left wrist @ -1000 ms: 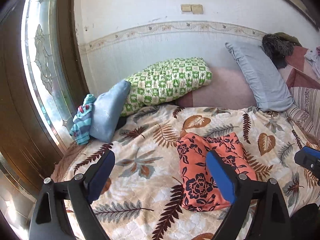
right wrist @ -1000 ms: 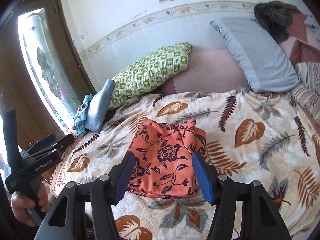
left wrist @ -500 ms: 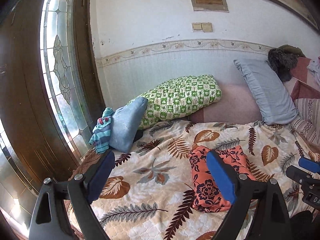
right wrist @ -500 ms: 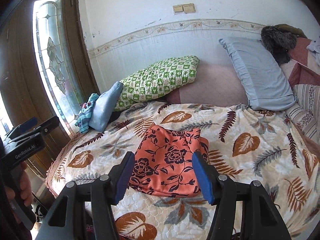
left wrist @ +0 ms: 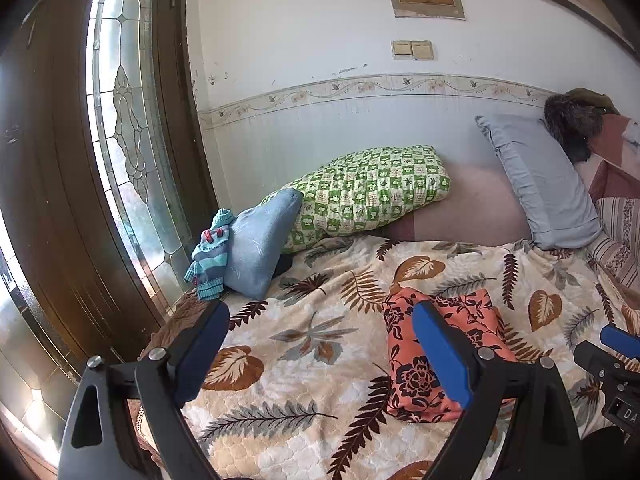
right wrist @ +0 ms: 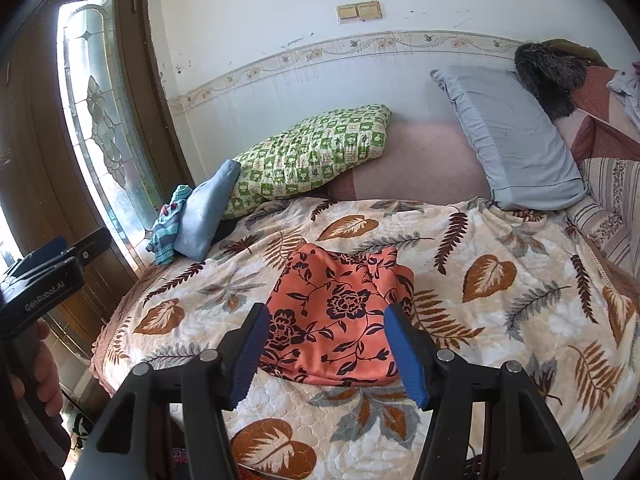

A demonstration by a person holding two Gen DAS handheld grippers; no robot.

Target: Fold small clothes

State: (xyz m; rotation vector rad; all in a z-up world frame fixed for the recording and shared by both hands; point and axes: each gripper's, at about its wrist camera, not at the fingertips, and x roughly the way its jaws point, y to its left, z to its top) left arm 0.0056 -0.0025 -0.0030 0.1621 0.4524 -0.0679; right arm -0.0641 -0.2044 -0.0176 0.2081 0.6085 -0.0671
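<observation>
Folded garment [right wrist: 340, 312] on bedspread [right wrist: 500, 320]; pillows [right wrist: 312, 152] behind along wall; door [right wrist: 44, 160] left of bed

A bed spread with a leaf-patterned blanket [right wrist: 500, 280] stood against a white wall [right wrist: 248, 12] trimmed with a floral border [right wrist: 360, 46]. At the wall side of the bed lay a green checked pillow [right wrist: 316, 152] and a grey-blue pillow [right wrist: 512, 136]. Left of the bed, daylight came through a brown door's leaded glass pane [left wrist: 124, 128].
</observation>
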